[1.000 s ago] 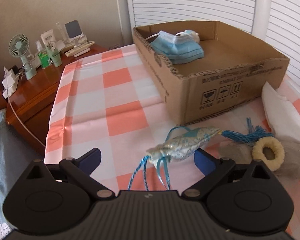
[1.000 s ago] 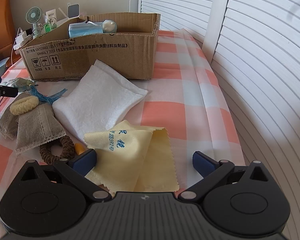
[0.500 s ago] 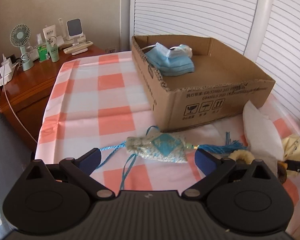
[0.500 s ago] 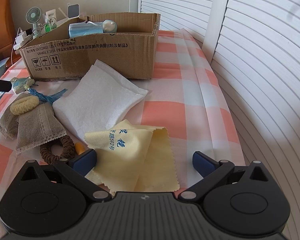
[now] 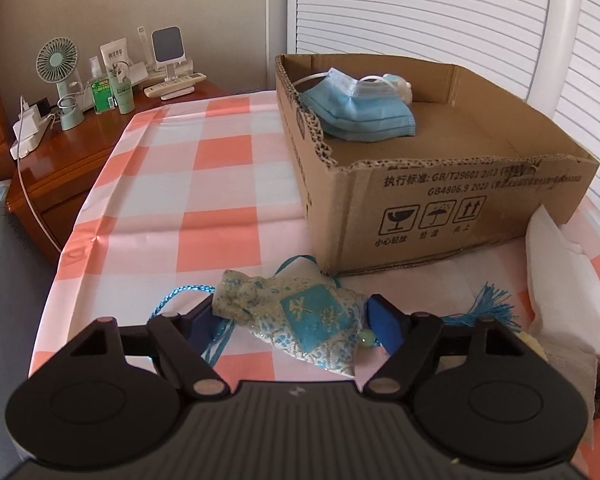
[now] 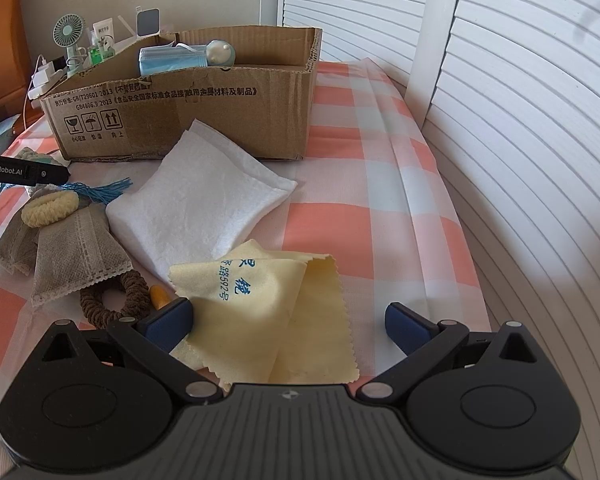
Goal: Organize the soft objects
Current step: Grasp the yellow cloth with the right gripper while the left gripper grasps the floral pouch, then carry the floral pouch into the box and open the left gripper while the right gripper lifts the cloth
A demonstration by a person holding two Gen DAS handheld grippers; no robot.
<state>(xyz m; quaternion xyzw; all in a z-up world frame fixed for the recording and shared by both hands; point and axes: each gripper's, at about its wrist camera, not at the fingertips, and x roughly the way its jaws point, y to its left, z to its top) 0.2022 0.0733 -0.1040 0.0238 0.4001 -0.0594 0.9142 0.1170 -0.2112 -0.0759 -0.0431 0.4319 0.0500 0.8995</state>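
Observation:
A blue-and-white sachet pouch (image 5: 300, 320) with blue cords and a tassel (image 5: 488, 312) lies on the checked cloth in front of the cardboard box (image 5: 440, 208). My left gripper (image 5: 290, 322) is open, its jaws on either side of the pouch. A blue face mask (image 5: 356, 108) lies inside the box. My right gripper (image 6: 290, 324) is open over a yellow cloth (image 6: 276, 312). The left gripper's finger (image 6: 24, 172) shows at the left of the right wrist view.
A white folded towel (image 6: 196, 204), a grey pouch (image 6: 72, 256), a cream scrunchie (image 6: 50, 208) and a brown scrunchie (image 6: 116, 300) lie near the box (image 6: 188, 108). A wooden nightstand (image 5: 68, 152) with a fan and bottles stands far left. Shutters (image 6: 520, 120) run along the right.
The left gripper has come down and forward so the pouch now sits between its jaws, which have narrowed around it. The right gripper has not moved.

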